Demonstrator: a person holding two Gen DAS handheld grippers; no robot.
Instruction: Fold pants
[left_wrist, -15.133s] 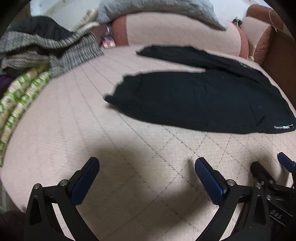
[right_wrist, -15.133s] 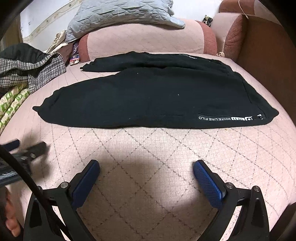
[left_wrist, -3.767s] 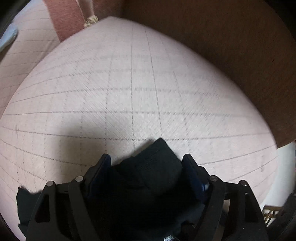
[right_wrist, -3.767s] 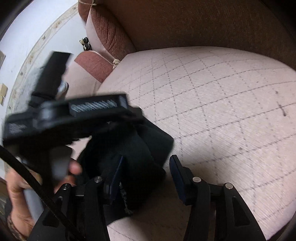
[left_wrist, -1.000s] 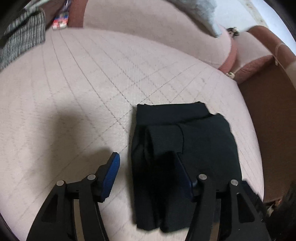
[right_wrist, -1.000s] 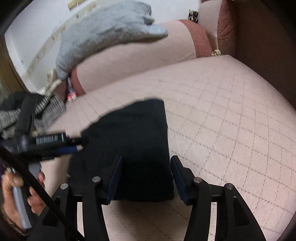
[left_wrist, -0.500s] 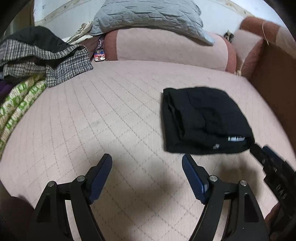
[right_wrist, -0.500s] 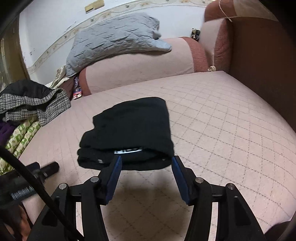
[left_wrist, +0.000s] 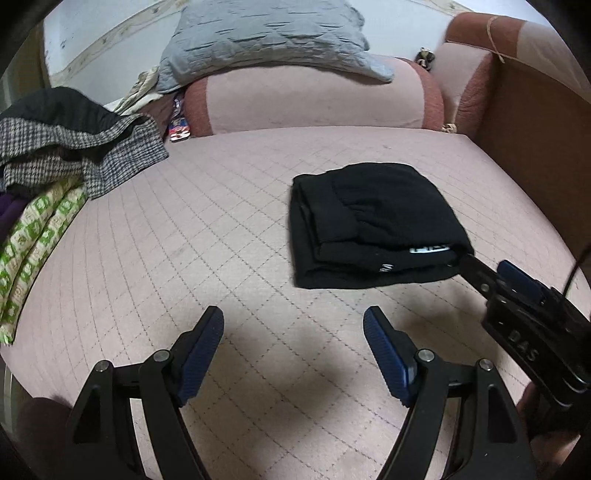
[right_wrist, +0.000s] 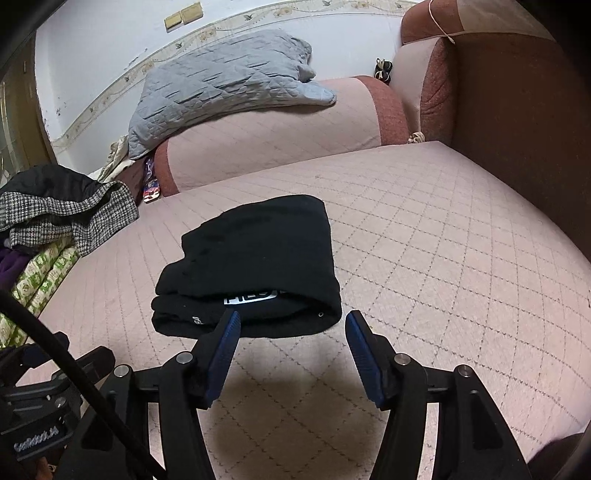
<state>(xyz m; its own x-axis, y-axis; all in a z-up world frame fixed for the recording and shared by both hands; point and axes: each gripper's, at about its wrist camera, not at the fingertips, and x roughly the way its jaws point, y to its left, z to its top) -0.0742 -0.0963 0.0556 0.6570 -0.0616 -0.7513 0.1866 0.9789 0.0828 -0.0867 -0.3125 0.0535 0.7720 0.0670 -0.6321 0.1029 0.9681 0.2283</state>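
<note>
Black sweatpants (right_wrist: 255, 266) are lying folded into a compact rectangular bundle on the pink quilted sofa seat (right_wrist: 443, 240), right of centre in the left wrist view, well apart from the heap of houndstooth clothing (left_wrist: 74, 147) at the far left. White lettering is showing at the near open edge of the bundle, where the stacked layers are visible.

Both tongs are standing released and are grasping nothing. The left tongs (left_wrist: 293, 332) are hovering over bare seat, near the bundle but not touching it. The right tongs (right_wrist: 291, 328) are sitting just in front of the bundle's near edge, with the blue pads (right_wrist: 229, 339) spread to either side of the lettering; whether the left pad is grazing the cloth cannot be told.

Judged from the layout, folding is essentially complete and the step in hand is the withdrawal. To perform it well:

1. Keep the jaws spread while backing away, so no layer is being snagged.
2. Retreat along the seat surface line, away from the open edge.
3. Inspect the near edge: the layers are sitting slightly stepped. If tidying is wanted, press down lightly from above rather than pushing sideways, since soft knit is likely to slide and unroll.
</note>
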